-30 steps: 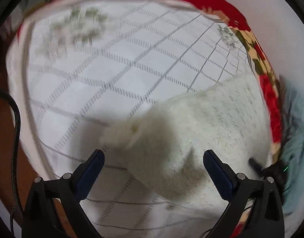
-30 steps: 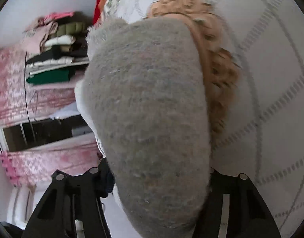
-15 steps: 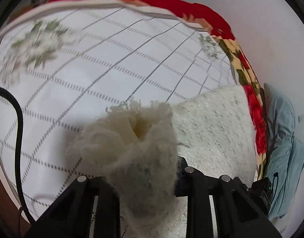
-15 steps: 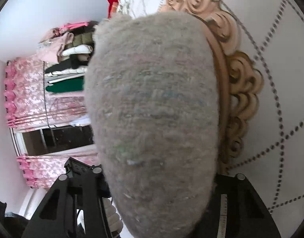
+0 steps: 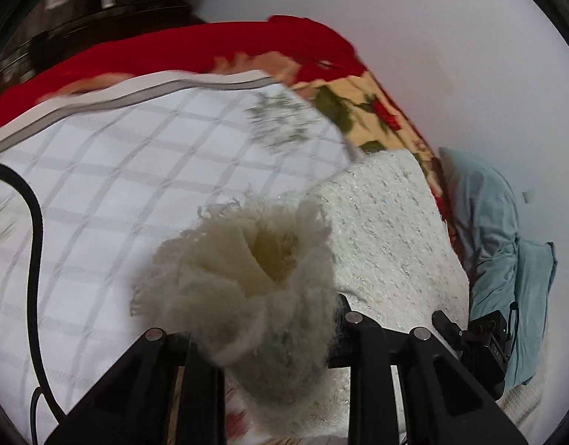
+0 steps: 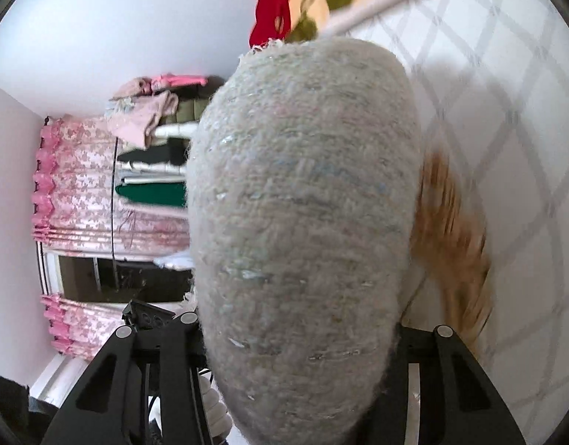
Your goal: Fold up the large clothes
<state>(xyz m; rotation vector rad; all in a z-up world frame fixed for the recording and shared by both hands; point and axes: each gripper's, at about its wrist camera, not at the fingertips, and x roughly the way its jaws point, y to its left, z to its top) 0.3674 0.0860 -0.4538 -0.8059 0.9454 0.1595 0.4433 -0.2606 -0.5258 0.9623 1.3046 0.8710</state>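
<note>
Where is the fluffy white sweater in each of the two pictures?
Left wrist view: the fluffy cream-white knitted sweater is at bottom centre, bunched between the left gripper fingers, trailing right across the bed.
Right wrist view: it fills the centre, looking greyish, rising from the right gripper.
Shared landmark: the white grid-patterned bedspread, left in one, right in the other.

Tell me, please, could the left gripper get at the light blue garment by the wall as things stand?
Probably not: the left gripper is shut on the white fuzzy garment, whose bulk lies before the blue garment.
</note>
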